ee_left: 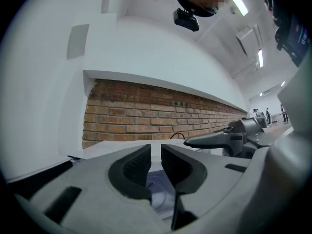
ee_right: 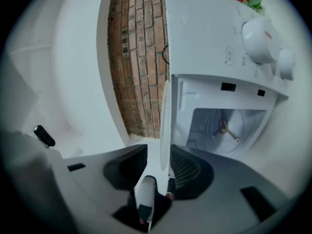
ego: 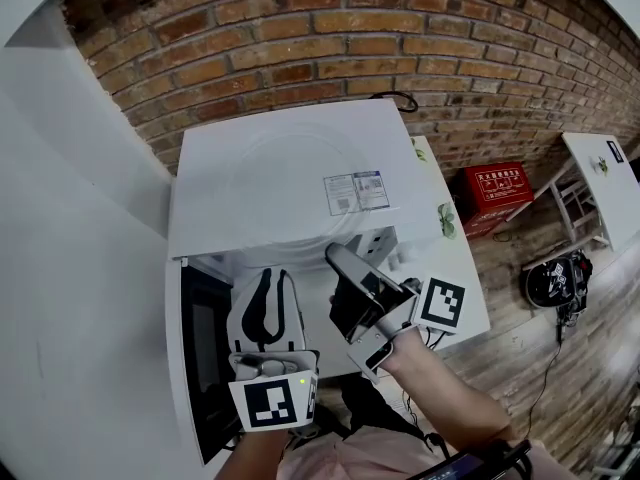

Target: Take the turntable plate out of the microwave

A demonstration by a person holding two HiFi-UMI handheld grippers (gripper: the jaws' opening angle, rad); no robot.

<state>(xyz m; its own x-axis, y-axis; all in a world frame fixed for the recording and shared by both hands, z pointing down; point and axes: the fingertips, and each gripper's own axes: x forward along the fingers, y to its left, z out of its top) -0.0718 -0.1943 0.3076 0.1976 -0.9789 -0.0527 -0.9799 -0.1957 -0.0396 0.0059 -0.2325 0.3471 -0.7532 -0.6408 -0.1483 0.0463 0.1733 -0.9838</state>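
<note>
- Right gripper (ee_right: 157, 154) is released: its jaws stand wide apart, one above and one below the near rim of the plate (ee_right: 165, 116), with a clear gap on at least one side.
- Left gripper (ee_left: 155, 152) is just left of it, level, in front of the microwave (ego: 395, 133). Its jaws stand a narrow gap apart and nothing is plainly pinched. A pale bluish patch shows low in that gap; I cannot tell what it is.
- Clear and hard to see, the plate lies on top of the microwave, left of the label (ego: 356, 192), its near rim reaching out past the front edge.
- Inside the microwave the hub (ee_right: 223, 127) is bare.
- Microwave door (ego: 195, 368) hangs open to the left; two knobs (ee_right: 261, 35) are on the panel at the right.
- White table (ego: 468, 290) carries the microwave, with a brick wall (ego: 350, 38) on the far side.
- Red box (ego: 498, 190) sits on the floor to the right.
</note>
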